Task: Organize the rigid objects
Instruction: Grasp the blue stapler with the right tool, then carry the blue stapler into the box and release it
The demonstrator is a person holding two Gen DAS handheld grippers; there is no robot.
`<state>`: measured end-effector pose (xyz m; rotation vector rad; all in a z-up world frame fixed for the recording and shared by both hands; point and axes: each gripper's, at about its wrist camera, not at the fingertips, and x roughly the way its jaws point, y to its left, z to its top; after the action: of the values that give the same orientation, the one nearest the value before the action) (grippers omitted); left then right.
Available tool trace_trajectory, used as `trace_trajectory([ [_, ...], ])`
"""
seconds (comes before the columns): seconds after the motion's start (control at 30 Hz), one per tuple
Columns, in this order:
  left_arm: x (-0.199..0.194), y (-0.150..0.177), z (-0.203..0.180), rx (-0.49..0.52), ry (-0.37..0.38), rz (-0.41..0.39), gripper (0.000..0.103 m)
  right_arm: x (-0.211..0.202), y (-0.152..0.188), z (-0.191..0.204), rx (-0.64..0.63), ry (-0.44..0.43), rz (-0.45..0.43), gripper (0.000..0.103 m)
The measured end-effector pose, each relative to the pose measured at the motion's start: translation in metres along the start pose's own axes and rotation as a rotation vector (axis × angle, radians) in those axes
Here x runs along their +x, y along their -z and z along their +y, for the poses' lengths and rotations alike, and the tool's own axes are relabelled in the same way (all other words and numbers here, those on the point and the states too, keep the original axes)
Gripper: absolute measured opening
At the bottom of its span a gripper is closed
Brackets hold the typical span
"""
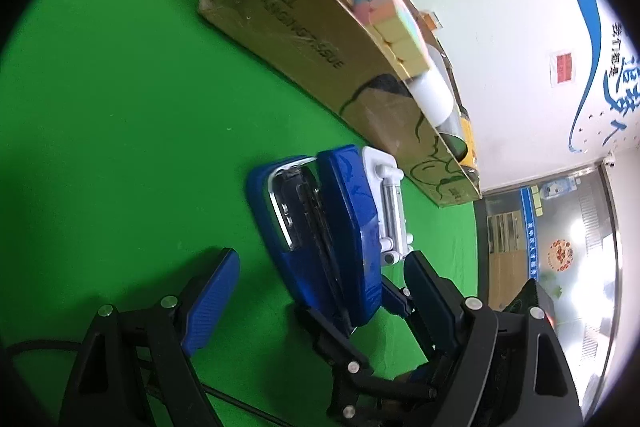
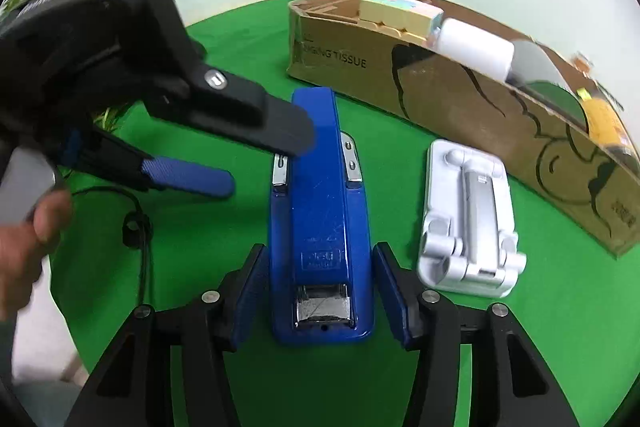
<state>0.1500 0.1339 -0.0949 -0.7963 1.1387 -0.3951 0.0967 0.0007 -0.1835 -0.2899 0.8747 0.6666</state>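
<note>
Flanking one blue stapler (image 2: 322,227): two tools; one white stand (image 2: 470,219) beside it

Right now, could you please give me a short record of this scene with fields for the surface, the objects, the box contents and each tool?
surface: green table
stapler: blue stapler, flat on the table
stand: white folding stand, lying between stapler and box
box: cardboard box holding a pastel block stack and a white roll
right tool: right tool straddles the stapler's near end, pads not touching
left tool: left tool open at the stapler's far end
</note>
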Motion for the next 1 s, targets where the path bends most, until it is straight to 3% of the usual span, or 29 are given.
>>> trace_trajectory([
  [0.1,0.001,0.002,-0.007,0.020,-0.029,0.000,0.085,-0.002,-0.003,-0.001,0.078,-0.014,0.017,0.051],
  [0.27,0.005,0.001,-0.017,0.065,-0.097,0.021,0.083,-0.002,-0.010,-0.009,0.240,-0.189,0.040,0.050],
  [0.3,0.005,0.000,-0.018,0.067,-0.109,0.022,0.079,-0.001,-0.010,-0.009,0.247,-0.203,0.042,0.050],
  [0.33,0.003,0.000,-0.018,0.071,-0.137,0.013,0.065,-0.001,-0.011,-0.007,0.253,-0.212,0.042,0.050],
  [0.47,-0.002,-0.003,-0.013,0.061,-0.121,0.009,0.064,-0.001,-0.015,-0.007,0.264,-0.194,0.037,0.050],
  [0.63,-0.026,-0.015,-0.036,0.134,-0.099,-0.046,0.063,-0.024,-0.028,-0.004,0.252,-0.153,-0.052,0.050],
  [0.83,-0.065,-0.066,-0.104,0.302,-0.044,-0.144,0.063,-0.065,-0.081,-0.018,0.248,-0.061,-0.238,0.050],
  [1.0,-0.061,-0.127,-0.148,0.388,-0.035,-0.139,0.062,-0.073,-0.136,-0.050,0.294,-0.016,-0.286,0.050],
])
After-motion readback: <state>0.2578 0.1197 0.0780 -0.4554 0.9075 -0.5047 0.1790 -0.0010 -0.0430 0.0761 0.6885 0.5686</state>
